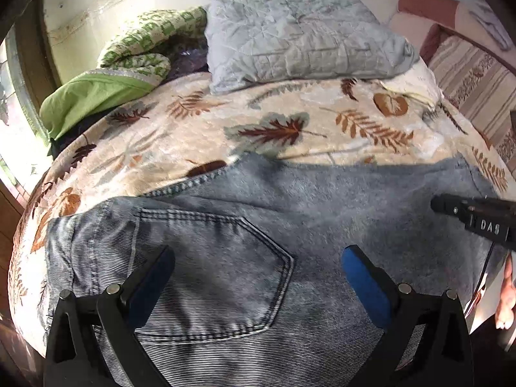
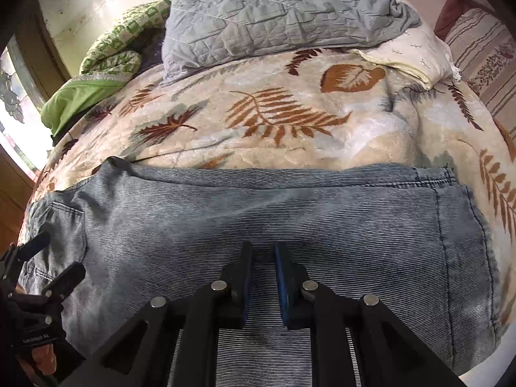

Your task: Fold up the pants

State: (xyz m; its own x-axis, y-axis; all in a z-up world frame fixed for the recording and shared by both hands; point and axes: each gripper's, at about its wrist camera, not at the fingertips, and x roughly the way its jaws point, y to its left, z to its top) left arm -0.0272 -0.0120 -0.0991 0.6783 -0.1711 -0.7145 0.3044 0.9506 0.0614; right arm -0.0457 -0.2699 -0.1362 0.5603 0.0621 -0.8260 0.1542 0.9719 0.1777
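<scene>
My left hand-held gripper (image 1: 258, 277) hung spread wide and empty over the back pocket (image 1: 222, 277) of the pants (image 2: 258, 206). My right hand-held gripper (image 2: 262, 280) was nearly clenched, gripping nothing. The ribbed, faded denim lay folded lengthwise across a plush leaf-patterned blanket (image 2: 290, 109) on the bed, well short of a crinkled grey quilt (image 2: 274, 13) and green bedding (image 1: 96, 93).

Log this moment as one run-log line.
jeans: flat on leaf-print blanket | left gripper: open over back pocket | right gripper: nearly shut, empty
</scene>
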